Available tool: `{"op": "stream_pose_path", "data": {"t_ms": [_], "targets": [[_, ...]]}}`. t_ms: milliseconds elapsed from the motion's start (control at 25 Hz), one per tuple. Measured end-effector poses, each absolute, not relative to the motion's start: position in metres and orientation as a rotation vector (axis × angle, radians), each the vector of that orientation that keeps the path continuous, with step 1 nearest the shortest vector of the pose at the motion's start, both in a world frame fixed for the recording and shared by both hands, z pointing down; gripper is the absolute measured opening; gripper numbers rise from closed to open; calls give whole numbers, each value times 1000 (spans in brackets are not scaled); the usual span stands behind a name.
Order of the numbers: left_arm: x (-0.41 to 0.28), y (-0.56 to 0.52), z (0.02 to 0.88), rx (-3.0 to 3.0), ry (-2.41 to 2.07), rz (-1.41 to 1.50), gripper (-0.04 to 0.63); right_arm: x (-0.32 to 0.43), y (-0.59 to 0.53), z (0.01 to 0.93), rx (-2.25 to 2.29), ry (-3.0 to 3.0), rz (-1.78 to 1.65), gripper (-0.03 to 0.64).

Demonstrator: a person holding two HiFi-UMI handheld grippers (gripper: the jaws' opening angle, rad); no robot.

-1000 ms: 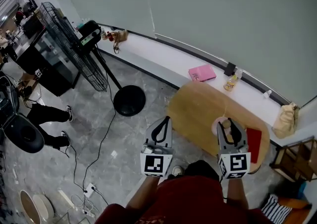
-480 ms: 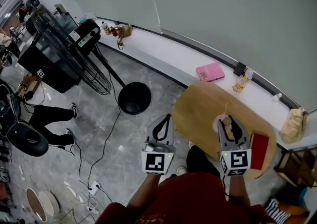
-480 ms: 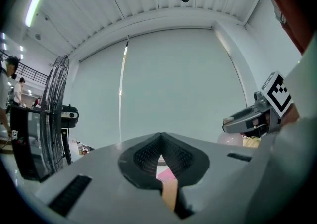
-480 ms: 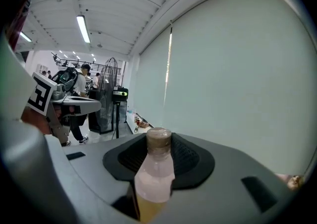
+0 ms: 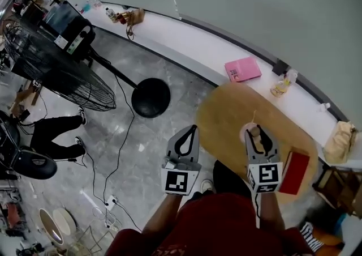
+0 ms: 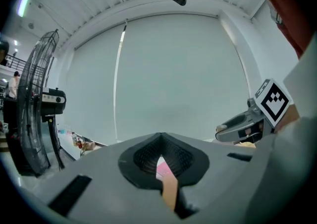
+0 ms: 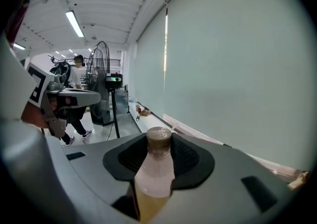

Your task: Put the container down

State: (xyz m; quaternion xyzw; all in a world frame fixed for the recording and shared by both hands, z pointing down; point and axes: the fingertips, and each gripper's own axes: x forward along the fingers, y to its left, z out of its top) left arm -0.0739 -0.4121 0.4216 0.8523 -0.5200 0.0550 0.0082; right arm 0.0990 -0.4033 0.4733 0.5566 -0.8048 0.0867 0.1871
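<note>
Mostly the view has swung, sliding the fan (image 5: 56,71) leftward, while the right claw (image 5: 259,139) stays clamped on the bottle (image 7: 154,173) above the round wooden bench (image 5: 226,119). The bottle sits roughly upright, cap up, with the bench directly beneath, so the set-down likely runs straight down. The left claw (image 5: 191,131), closed and empty, hangs beside the bench over the floor (image 5: 113,136).

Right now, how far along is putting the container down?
Done: the right gripper has the container clamped between its jaws. In hand: it is held over the round wooden table. Left: lowering it onto the table and letting go; nothing shows it released. The left gripper is shut and empty.
</note>
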Motion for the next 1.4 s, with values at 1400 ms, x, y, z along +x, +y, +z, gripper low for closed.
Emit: {"op": "stream_pose_path", "data": {"t_ms": [1400], "targets": [[-12,-470,688,2125,-1362,707,5,137,-500,869,1085,-1926,712,141]]}}
